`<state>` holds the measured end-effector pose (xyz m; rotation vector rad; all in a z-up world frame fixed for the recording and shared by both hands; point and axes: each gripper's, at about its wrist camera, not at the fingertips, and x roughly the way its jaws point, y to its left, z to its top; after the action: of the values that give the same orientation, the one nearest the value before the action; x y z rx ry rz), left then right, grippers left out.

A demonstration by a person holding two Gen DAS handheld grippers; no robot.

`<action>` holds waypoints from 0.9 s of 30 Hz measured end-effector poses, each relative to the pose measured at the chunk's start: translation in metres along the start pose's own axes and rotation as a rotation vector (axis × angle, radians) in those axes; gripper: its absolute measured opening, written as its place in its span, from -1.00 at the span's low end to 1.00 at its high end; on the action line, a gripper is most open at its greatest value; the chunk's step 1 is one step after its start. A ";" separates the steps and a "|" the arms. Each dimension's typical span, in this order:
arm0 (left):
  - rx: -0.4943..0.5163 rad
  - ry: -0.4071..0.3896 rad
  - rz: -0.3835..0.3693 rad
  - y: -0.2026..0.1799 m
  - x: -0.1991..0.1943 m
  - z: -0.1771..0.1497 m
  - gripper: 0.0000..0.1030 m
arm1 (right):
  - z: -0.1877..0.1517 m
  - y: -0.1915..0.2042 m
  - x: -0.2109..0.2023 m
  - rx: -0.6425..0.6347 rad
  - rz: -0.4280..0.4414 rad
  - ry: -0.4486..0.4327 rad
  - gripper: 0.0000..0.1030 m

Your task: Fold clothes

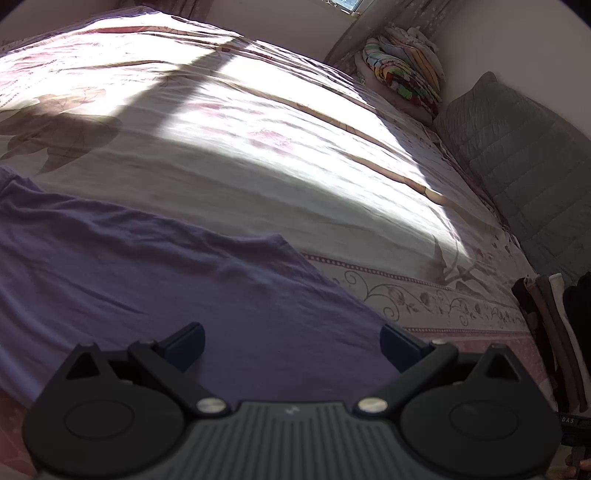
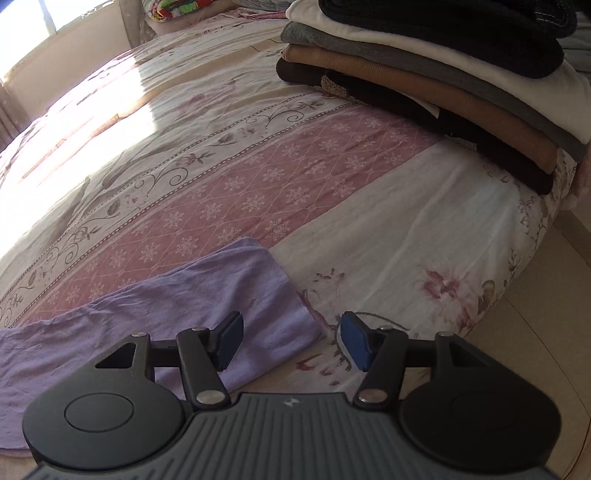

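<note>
1. The left gripper [image 1: 291, 347] points forward and downward, its jaws spread wide with nothing between the blue pads [image 1: 184, 347].
2. The right gripper [image 2: 291, 341] tilts downward more steeply, its jaws apart and empty, blue pads [image 2: 354, 341] facing each other.

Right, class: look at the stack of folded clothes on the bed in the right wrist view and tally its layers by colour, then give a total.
Counting the visible layers of the stack on the bed:
Black or very dark: 2 (top and bottom)
White: 1
Grey: 1
Tan: 1
Total: 5
</note>
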<state>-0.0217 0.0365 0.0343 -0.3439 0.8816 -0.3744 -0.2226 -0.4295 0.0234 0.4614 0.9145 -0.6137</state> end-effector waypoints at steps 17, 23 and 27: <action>-0.032 -0.006 -0.026 0.005 -0.009 0.000 0.97 | -0.002 0.025 0.004 -0.110 0.030 -0.021 -0.84; -0.041 -0.008 -0.045 0.008 -0.013 0.002 0.97 | -0.002 0.035 -0.004 -0.093 0.089 -0.041 -0.85; -0.045 -0.006 -0.063 0.006 -0.013 0.004 0.97 | -0.001 0.054 -0.014 -0.121 0.148 -0.056 -0.85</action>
<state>-0.0251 0.0483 0.0425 -0.4152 0.8761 -0.4117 -0.1931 -0.3848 0.0403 0.3972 0.8504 -0.4323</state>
